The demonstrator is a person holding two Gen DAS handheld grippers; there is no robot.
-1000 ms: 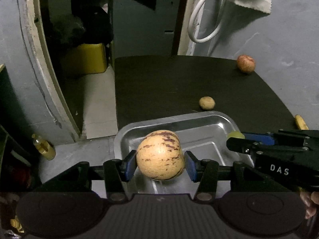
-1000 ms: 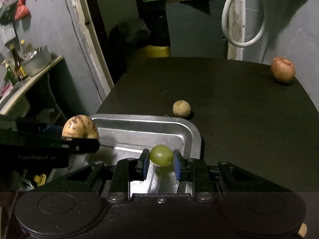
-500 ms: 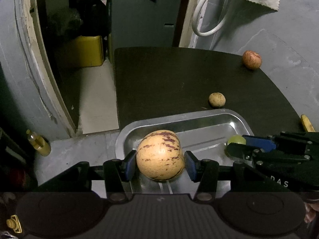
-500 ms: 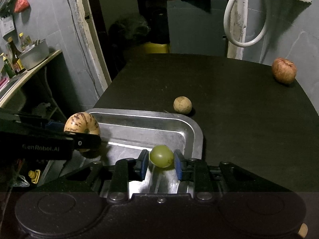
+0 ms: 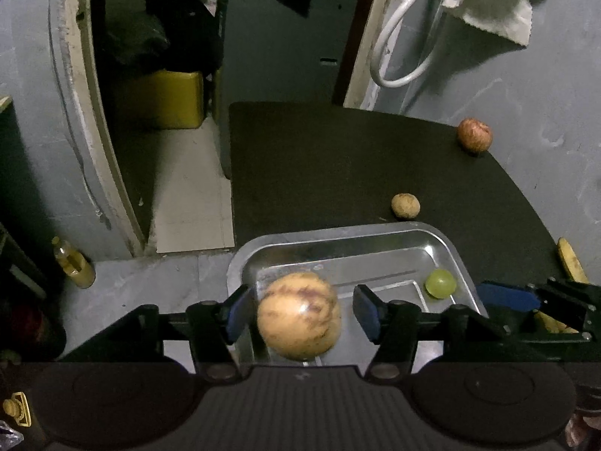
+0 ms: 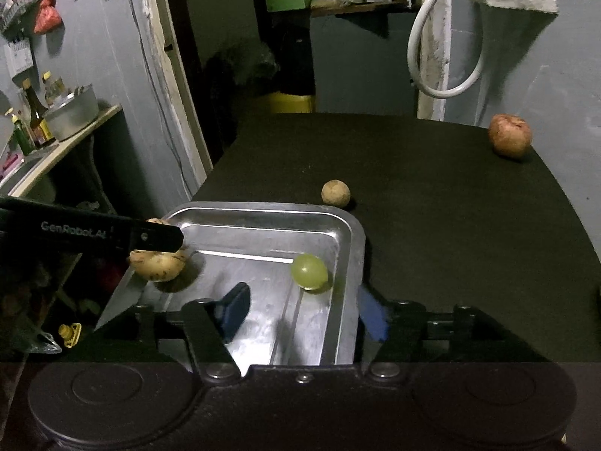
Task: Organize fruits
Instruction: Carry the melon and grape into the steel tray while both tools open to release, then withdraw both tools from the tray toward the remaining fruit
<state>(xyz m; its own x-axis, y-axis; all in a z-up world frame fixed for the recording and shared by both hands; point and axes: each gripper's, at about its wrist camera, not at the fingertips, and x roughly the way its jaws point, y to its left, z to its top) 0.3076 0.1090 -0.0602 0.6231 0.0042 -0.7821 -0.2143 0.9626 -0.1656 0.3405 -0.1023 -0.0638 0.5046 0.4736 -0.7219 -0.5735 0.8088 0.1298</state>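
Observation:
A yellow melon with purple stripes (image 5: 298, 315) shows blurred over the left end of the steel tray (image 5: 338, 231). It sits between the blue pads of my left gripper (image 5: 300, 314), whose jaws are opening, with a gap on each side. In the right wrist view a left finger (image 6: 112, 231) partly hides the melon (image 6: 159, 263). A green grape (image 6: 309, 272) lies loose in the tray (image 6: 353, 233) near its right wall. My right gripper (image 6: 302, 314) is just behind it, jaws opening and nothing between them.
On the black table beyond the tray lie a small tan round fruit (image 5: 405, 205) and a reddish fruit (image 5: 474, 134) at the far right. A banana (image 5: 571, 259) lies at the right edge. The table's left edge drops to the floor, where a bottle (image 5: 75, 263) stands.
Both grippers went from shut to open. The melon came free of the left pads and blurs. The grape left the right pads and now lies in the tray.

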